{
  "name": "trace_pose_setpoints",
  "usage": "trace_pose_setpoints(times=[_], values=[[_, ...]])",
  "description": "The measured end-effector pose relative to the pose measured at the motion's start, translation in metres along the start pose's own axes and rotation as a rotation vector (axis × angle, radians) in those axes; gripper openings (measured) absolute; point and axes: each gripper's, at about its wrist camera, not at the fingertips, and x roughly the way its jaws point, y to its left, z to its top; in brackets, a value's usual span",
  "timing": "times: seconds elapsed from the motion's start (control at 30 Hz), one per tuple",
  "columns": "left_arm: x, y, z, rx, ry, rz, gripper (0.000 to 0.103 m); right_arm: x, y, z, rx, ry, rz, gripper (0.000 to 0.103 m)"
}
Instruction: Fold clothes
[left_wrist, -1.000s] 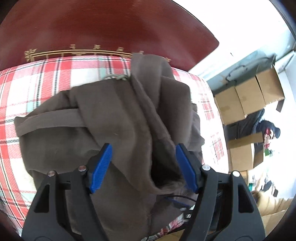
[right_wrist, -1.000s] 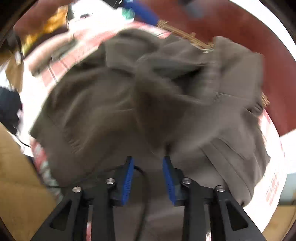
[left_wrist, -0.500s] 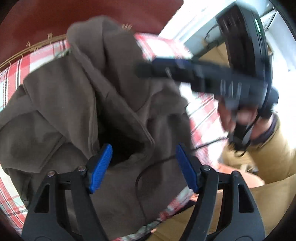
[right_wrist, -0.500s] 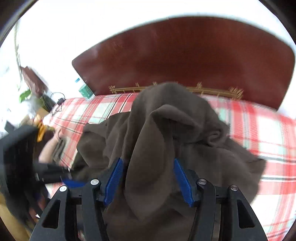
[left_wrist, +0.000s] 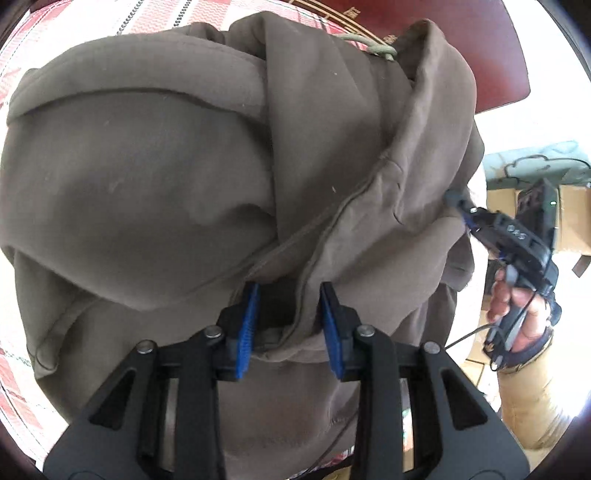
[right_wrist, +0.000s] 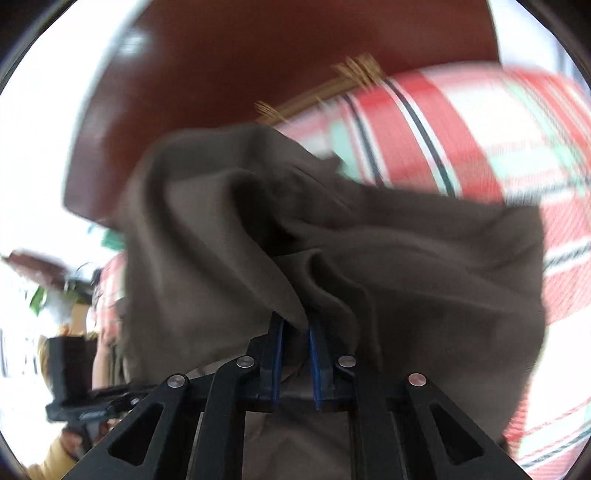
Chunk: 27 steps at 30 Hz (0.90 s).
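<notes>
Both of my claws now have hold of the crumpled grey-brown hooded sweatshirt (left_wrist: 155, 177), where a second ago neither did: my left claw (left_wrist: 288, 325) stood wide open over the cloth, and my right was only partly closed with fabric between its pads. The left has since narrowed to a part-open grip around a bunched seam of the garment. The right claw (right_wrist: 295, 354) is now pinched nearly closed on a fold, and in the left view its tip (left_wrist: 461, 203) bites the sweatshirt's far edge.

The sweatshirt hangs gathered in front of both cameras, above the red-and-white plaid bedspread (right_wrist: 461, 133), with its pale drawstring (left_wrist: 380, 50) showing near the top. The dark red wooden headboard (right_wrist: 258, 59) rises behind. Brown cardboard boxes (left_wrist: 569, 221) sit off to one side.

The right view is smeared with motion. I judge the garment is being lifted for spreading out; no fold is made yet.
</notes>
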Motion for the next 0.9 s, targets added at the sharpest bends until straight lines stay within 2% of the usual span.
trace_pose_setpoints(times=[0.1,0.27,0.33,0.4,0.43,0.5,0.53,0.63,0.7,0.77,0.83,0.9], values=[[-0.005,-0.002,0.005,0.004,-0.021,0.015,0.037,0.007,0.000,0.006,0.034,-0.010,0.003,0.013],[-0.007,0.000,0.014,-0.002,-0.042,0.020,0.037,-0.042,0.015,0.023,-0.026,-0.166,0.083,0.008],[-0.004,0.003,0.014,-0.014,-0.037,0.029,0.038,-0.051,0.013,0.027,-0.035,-0.186,0.036,0.008],[0.001,0.005,0.015,-0.027,-0.028,0.033,0.040,-0.043,0.010,0.030,-0.049,-0.119,-0.047,0.010],[0.001,0.006,0.015,-0.027,-0.027,0.033,0.040,-0.042,0.010,0.028,-0.055,-0.106,-0.055,0.011],[-0.003,0.005,0.014,-0.017,-0.030,0.032,0.043,-0.055,0.023,0.023,-0.135,-0.141,-0.059,0.013],[-0.005,0.005,0.011,-0.011,-0.034,0.037,0.047,-0.062,0.038,0.017,-0.196,-0.160,-0.041,0.016],[-0.017,0.002,-0.001,0.007,-0.062,0.048,0.049,-0.080,0.079,-0.004,-0.369,-0.194,0.022,0.023],[-0.028,0.000,-0.012,0.023,-0.089,0.058,0.049,-0.070,0.100,-0.023,-0.479,-0.140,0.048,0.025],[-0.037,-0.003,-0.022,0.043,-0.108,0.056,0.050,-0.041,0.113,-0.043,-0.579,-0.044,0.001,0.025],[-0.040,-0.006,-0.030,0.082,-0.104,0.073,0.062,-0.011,0.118,-0.058,-0.619,0.044,-0.030,0.027],[-0.035,-0.006,-0.031,0.102,-0.092,0.124,0.062,0.020,0.110,-0.068,-0.620,0.095,-0.097,0.029]])
